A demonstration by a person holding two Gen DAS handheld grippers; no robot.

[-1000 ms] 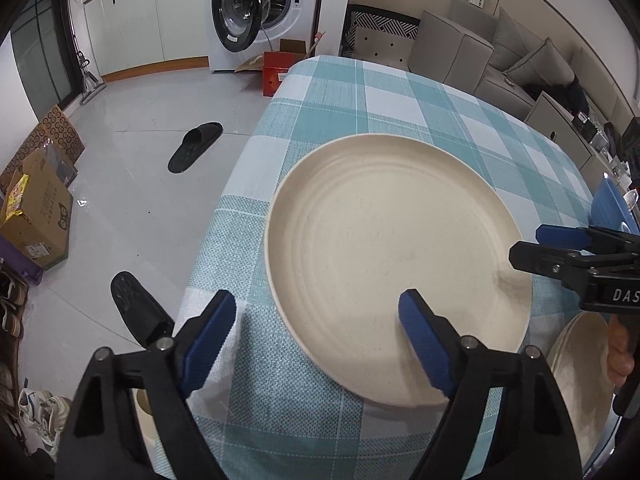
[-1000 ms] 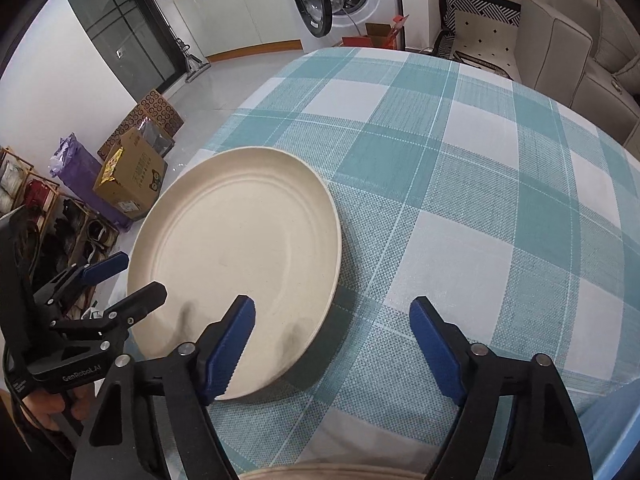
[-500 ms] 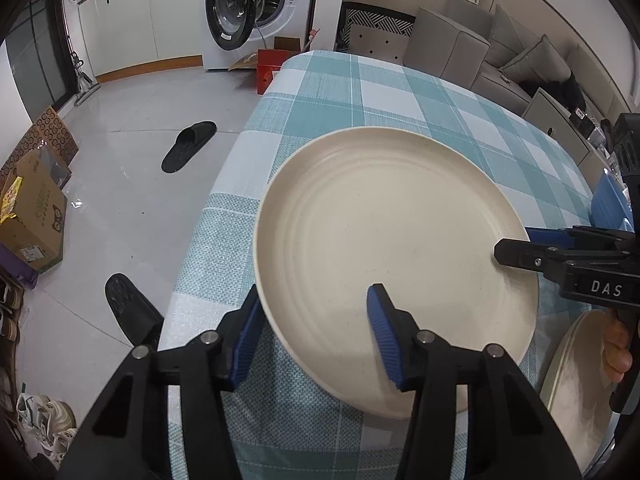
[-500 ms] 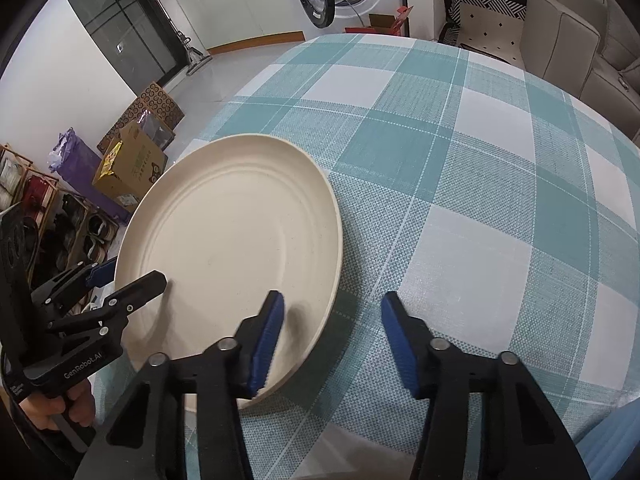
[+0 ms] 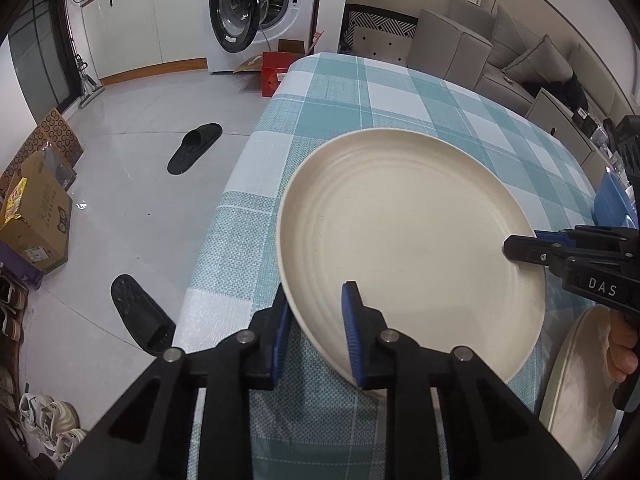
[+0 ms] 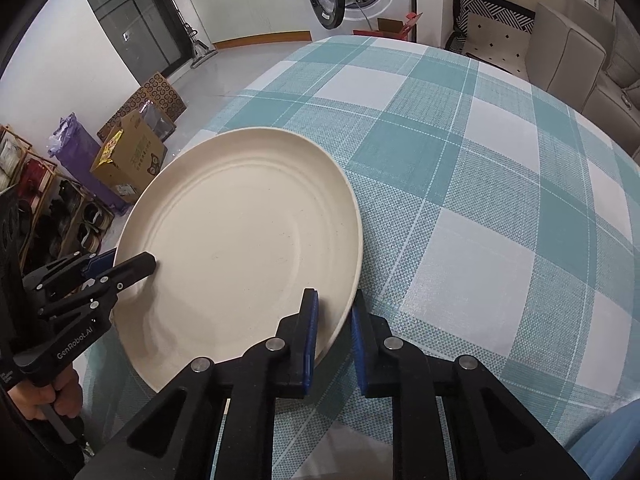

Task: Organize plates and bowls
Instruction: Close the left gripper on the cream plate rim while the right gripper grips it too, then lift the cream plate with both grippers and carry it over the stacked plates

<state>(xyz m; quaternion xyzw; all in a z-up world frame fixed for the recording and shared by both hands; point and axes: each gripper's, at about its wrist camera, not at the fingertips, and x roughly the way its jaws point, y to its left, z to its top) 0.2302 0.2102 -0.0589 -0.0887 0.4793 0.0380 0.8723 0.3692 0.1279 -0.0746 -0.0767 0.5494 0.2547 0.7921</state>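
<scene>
The cream plate (image 5: 408, 240) lay on the checked surface (image 6: 480, 160). The left tool (image 5: 316, 320) had just been closing and pinched its rim at seven o'clock; the right tool (image 6: 334, 324) had likewise closed, pinching the rim at three o'clock.

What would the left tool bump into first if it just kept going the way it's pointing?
Nothing new: the left tool, whose jaws have just been closing, already straddles the rim of the plate. Pushed on, it would probably drive that plate into the tablecloth beneath, though depth is unclear.
</scene>
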